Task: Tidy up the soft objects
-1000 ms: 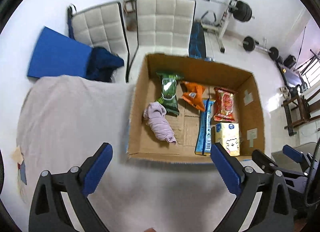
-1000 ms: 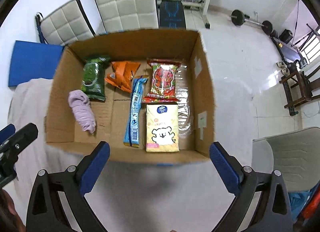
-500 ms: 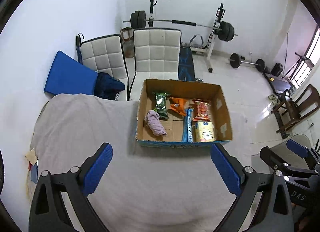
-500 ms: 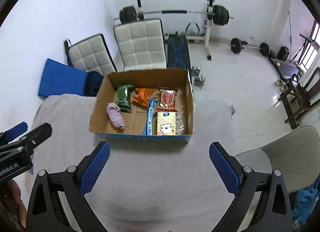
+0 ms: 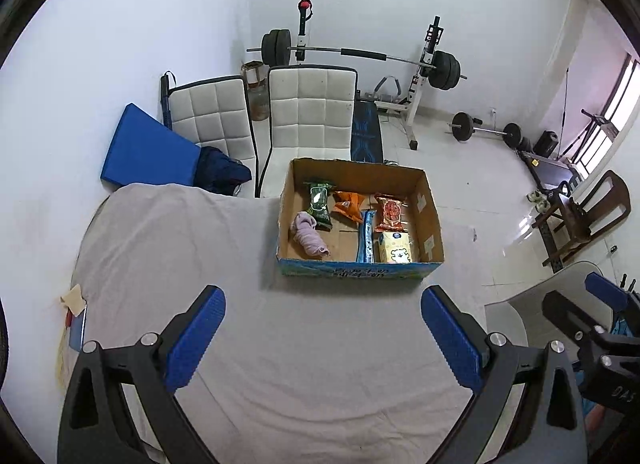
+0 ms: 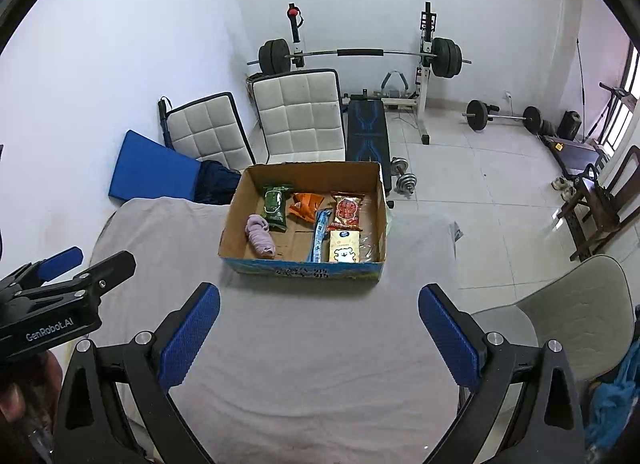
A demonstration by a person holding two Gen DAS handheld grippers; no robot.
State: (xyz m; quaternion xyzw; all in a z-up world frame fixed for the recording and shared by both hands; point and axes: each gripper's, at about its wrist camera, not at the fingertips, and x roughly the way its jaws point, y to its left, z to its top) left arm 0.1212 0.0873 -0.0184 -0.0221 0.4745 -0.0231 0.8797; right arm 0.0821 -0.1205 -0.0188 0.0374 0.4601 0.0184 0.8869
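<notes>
An open cardboard box (image 5: 430,219) (image 6: 232,219) stands on a table under a grey cloth (image 5: 180,248) (image 6: 304,328). Inside lie a rolled lilac cloth (image 5: 308,236) (image 6: 260,240), a green pack (image 5: 319,203) (image 6: 275,204), an orange pack (image 5: 349,205) (image 6: 306,205), a red pack (image 5: 391,212) (image 6: 346,211), a blue stick pack (image 5: 366,242) (image 6: 318,242) and a yellow carton (image 5: 395,253) (image 6: 343,251). My left gripper (image 5: 323,338) is open and empty, well back from the box. My right gripper (image 6: 319,336) is also open and empty, equally far back.
Two white padded chairs (image 5: 312,119) (image 6: 300,115) stand behind the table, with a blue mat (image 5: 144,151) and dark cloth beside them. A barbell rack (image 6: 360,55) and weights fill the back. A grey chair (image 6: 560,320) stands right of the table.
Both grippers have pulled far back and up from the box, which now looks much smaller. Both stayed open. Nothing in the box moved.
</notes>
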